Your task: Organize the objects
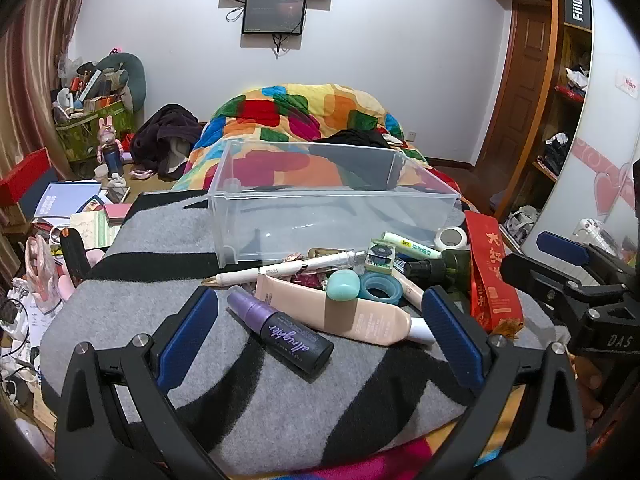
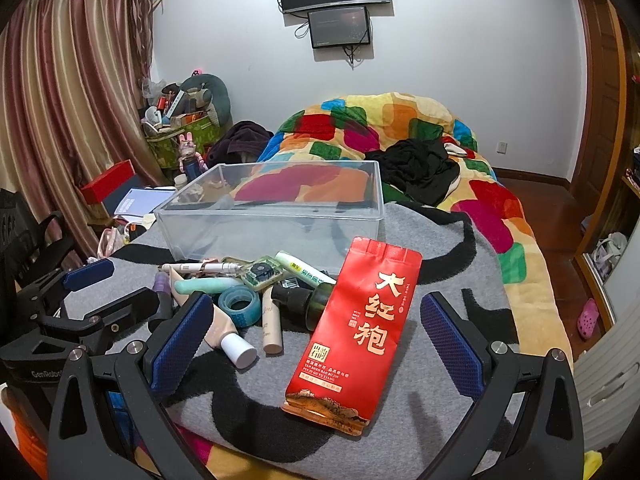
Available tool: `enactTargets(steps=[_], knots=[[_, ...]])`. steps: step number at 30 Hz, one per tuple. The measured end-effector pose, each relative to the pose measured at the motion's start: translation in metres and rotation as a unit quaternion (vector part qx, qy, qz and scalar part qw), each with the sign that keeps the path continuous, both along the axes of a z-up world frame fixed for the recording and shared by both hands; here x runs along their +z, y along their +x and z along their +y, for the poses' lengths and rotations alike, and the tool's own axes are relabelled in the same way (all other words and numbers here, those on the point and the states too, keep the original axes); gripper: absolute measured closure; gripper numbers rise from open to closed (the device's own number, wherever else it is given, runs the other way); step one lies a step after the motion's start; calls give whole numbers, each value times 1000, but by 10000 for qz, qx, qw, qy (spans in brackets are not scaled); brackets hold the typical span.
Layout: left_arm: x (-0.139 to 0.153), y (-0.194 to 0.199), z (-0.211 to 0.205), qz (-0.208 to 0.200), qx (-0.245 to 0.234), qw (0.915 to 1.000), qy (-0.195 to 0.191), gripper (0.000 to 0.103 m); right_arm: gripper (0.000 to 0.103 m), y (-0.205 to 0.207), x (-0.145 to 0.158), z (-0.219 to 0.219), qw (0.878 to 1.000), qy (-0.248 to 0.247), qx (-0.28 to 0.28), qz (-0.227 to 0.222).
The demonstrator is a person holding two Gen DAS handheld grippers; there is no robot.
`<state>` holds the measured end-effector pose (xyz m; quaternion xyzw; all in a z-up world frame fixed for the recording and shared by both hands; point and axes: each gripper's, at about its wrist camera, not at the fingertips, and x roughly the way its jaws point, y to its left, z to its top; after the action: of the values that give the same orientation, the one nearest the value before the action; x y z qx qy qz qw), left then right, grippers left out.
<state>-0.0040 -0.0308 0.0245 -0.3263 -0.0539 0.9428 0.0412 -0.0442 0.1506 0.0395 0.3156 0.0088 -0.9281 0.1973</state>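
Right now I hold my left gripper [image 1: 320, 320] with its jaws spread wide, low over the grey and black blanket [image 1: 280, 412], with the purple-capped spray bottle [image 1: 282, 330] and the beige tube [image 1: 344, 310] lying between its blue pads. My right gripper [image 2: 316, 332] is spread too, straddling the red tea packet [image 2: 356, 332]. The clear plastic bin [image 2: 272, 212] sits just beyond the clutter, nothing in it.

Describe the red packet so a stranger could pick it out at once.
Find the clear plastic bin on the grey-and-black blanket. In front of it lies a pile of cosmetics; the red packet lies at its right edge. It alone is flat, bright red, with large gold Chinese characters.
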Motion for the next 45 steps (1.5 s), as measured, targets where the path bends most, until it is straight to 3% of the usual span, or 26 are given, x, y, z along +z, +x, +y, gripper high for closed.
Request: enactTargets(steps=[12,15,17,27,31,35,40,43,45], knots=[[-9,-1,-6,-69,50,9999,89,0,0,-9,-11,4,9998,-121,-7,-157],[-13,0,-10,-76,104,9999,74,11,0,-11,-17,8,9997,-129,-47,-197],[-17,-2,-15,-163,147,9997,67,15,1,-13,-20,11,9996,-139,-108,-233],[-48,-26,-28,-776,445,9956,284,15,5,-40,-42,25,9957,-348,-424,-748],[-58,-30,-31,-921,568,9938,264,25,16,-44,-50,20,9946,-221,-410,-925],[-57,-25,-38,-905,613,9934,345,36,17,-43,-57,24,9920,-390,-291,-1166],[-57,-15,-42,-855,721,9936,177,52,19,-28,-59,24,9933,-143,-238,-1118],[-56,-15,-44,-849,803,9931,117,62,29,-24,-63,27,9930,-107,-230,-1157],[-58,-17,-45,-833,843,9929,88,66,44,-24,-67,27,9923,-35,-227,-1218]])
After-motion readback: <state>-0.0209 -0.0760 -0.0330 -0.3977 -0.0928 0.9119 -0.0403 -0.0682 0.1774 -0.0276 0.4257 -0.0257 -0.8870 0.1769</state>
